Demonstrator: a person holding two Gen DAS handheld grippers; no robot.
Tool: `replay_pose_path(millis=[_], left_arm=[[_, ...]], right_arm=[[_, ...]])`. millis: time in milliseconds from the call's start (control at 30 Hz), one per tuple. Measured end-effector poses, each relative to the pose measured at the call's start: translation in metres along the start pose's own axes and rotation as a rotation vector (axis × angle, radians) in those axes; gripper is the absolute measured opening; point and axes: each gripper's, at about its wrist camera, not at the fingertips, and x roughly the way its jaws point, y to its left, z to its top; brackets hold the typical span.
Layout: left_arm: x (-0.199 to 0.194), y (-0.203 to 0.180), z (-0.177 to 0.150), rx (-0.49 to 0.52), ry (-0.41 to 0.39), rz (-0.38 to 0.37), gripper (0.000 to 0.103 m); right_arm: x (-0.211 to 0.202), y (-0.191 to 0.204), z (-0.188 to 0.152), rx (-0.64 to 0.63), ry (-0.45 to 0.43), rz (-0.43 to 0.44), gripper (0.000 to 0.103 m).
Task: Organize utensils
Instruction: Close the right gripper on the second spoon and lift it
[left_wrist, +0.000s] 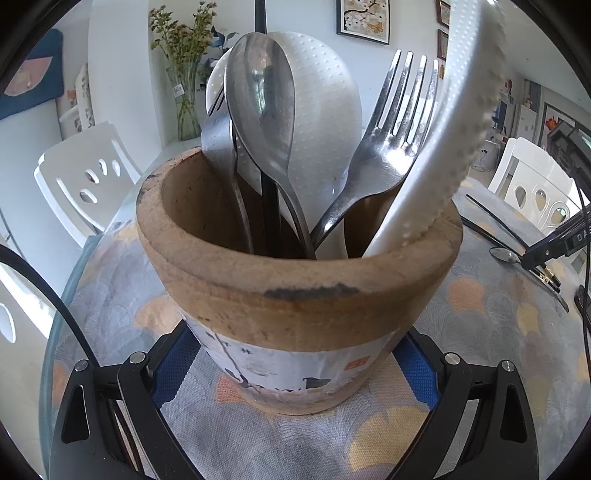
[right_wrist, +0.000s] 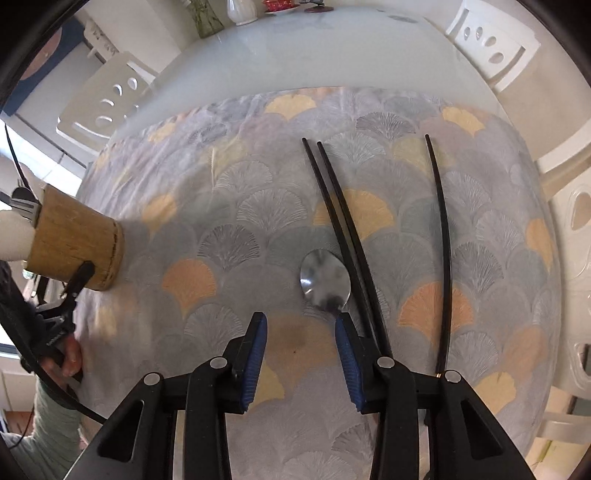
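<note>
My left gripper (left_wrist: 291, 354) is shut on a brown clay pot (left_wrist: 295, 291), its blue pads pressed on both sides of the base. In the pot stand a metal spoon (left_wrist: 258, 99), a fork (left_wrist: 395, 140), two white dimpled paddles (left_wrist: 321, 110) and a black chopstick (left_wrist: 269, 206). In the right wrist view the pot (right_wrist: 74, 240) is at the far left. My right gripper (right_wrist: 301, 321) points down at the tablecloth, open, with nothing between the pads. A metal spoon (right_wrist: 325, 280) lies just ahead of its right fingertip (right_wrist: 343, 332), which hides the handle. A pair of black chopsticks (right_wrist: 343, 236) and a single one (right_wrist: 441, 258) lie to the right.
The fan-patterned tablecloth (right_wrist: 229, 229) covers a glass table (right_wrist: 295, 55). White chairs (right_wrist: 107, 103) stand around it. A person's hand (right_wrist: 68, 354) holds the left gripper. A glass vase of flowers (left_wrist: 186, 99) stands behind the pot, and black cables (left_wrist: 495, 225) lie to its right.
</note>
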Motion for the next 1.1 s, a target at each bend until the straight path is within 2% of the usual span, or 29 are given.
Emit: replay_pose_path(millis=[133,333,700,1100], left_arm=[[0.000,-0.001,0.000,-0.002,0.001,-0.004,0.096],[0.002,0.003,0.002,-0.006,0.004,-0.010,0.096],[0.004,0.012,0.002,-0.012,0.003,-0.019,0.096],[0.004,0.012,0.002,-0.012,0.002,-0.019,0.096]], right_arm=[[0.007,-0.001,0.001,-0.008,0.014,-0.029,0.037],[0.016,0.001,0.005,-0.043,0.012,-0.090,0.027],[0.027,0.009,0.012,-0.076,0.014,-0.139,0.027],[0.033,0.015,0.021,-0.085,0.024,-0.149,0.028]])
